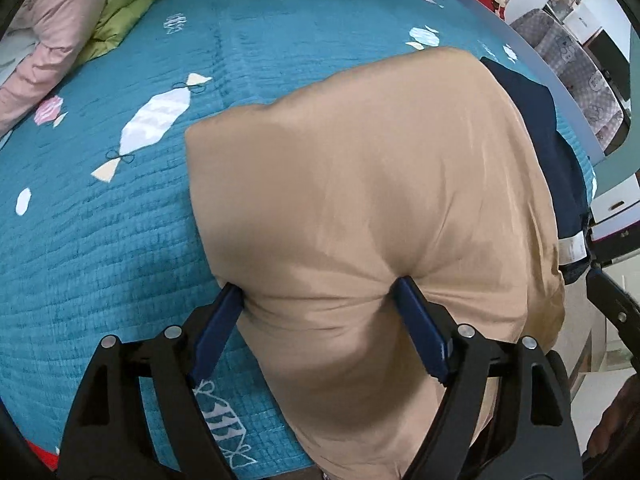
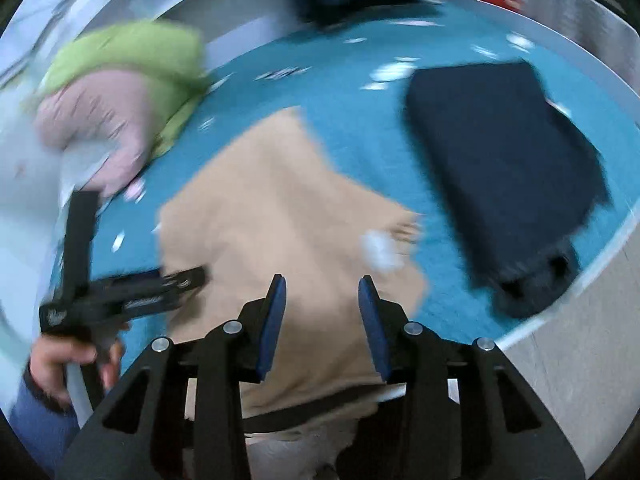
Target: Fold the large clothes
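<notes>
Left gripper (image 1: 320,296) wide, fingers dug into tan garment (image 1: 360,184), frame centre; pinch unclear. Right gripper (image 2: 322,292) parted, empty. Risk: fold springs open, slides onto navy stack (image 2: 504,168).

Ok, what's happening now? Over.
Left gripper wide, pressing on tan cloth. Right gripper open above it. Navy pile beside, not blocking.

The plain tan cloth garment (image 1: 360,184) lies on a teal quilted bedcover (image 1: 100,240) patterned with white and pink candies. Beside it is a folded dark navy garment (image 2: 508,160); farther off are a lime-green quilt (image 2: 132,56) and a pale pink quilt (image 1: 52,20).
</notes>
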A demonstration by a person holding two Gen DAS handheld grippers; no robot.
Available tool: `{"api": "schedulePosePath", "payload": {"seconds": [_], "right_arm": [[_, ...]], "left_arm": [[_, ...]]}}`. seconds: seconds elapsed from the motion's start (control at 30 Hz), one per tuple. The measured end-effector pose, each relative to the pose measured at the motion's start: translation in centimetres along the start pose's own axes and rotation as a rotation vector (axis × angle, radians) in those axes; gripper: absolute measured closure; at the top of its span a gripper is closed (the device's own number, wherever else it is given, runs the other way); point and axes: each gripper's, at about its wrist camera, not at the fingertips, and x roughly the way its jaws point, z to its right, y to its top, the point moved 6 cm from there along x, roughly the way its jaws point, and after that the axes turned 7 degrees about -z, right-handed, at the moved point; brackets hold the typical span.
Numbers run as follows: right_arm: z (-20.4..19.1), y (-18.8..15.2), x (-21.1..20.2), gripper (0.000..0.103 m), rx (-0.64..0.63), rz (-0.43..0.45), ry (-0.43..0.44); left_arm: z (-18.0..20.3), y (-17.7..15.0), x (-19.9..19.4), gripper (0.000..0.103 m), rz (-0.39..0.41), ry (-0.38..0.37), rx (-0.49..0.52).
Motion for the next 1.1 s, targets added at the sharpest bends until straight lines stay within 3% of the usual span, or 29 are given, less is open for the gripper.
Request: {"api": "schedulePosePath", "payload": {"seconds": [0.17, 0.37, 0.4, 0.57, 0.7, 0.83, 0.9, 1.0, 1.03, 1.1], "right_arm": [[0.1, -2.9, 8.3, 0.074, 0.016, -0.223, -0.020], [0.4, -3.4, 8.2, 0.074, 0.051, -0.227, -0.007], [0.6, -3.4, 8.2, 0.074, 0.061, -0.227, 0.004], [1.6, -3.2, 8.5, 0.075, 0.077, -0.211, 0.033], [2.7, -3.7, 8.3, 0.076, 0.097, -0.210, 0.044], [2.9, -3.2, 8.4, 0.076, 0.136, -0.222, 0.086], [3.4, -2.9, 6.5, 0.073, 0.178, -0.199, 0.132], [4.3, -3.3, 3.0, 0.042, 0.261, -0.128, 0.174], [4.8, -3.6, 2.1, 0.037, 0.291, -0.108, 0.174], [5.9, -4.3, 1.3, 0.037, 0.356, -0.102, 0.179]], "left_arm": [[0.0, 0.6, -1.5, 0.024, -0.009, -0.041, 0.004], [1.1, 3.2, -5.4, 0.024, 0.101, -0.149, 0.050], [1.4, 4.0, -4.9, 0.024, 0.084, -0.162, 0.064], [1.8, 7.7, 0.8, 0.022, -0.077, -0.074, 0.122], [1.9, 8.6, 4.8, 0.021, -0.158, -0.025, 0.153], [1.5, 9.3, 5.6, 0.019, -0.196, -0.057, 0.113], [1.6, 9.3, 5.2, 0.019, -0.191, -0.053, 0.138], [1.4, 9.2, 3.4, 0.014, -0.166, -0.081, 0.159], [1.3, 9.0, 2.7, 0.014, -0.156, -0.090, 0.163], [1.2, 8.7, 1.4, 0.014, -0.137, -0.091, 0.204]]}}
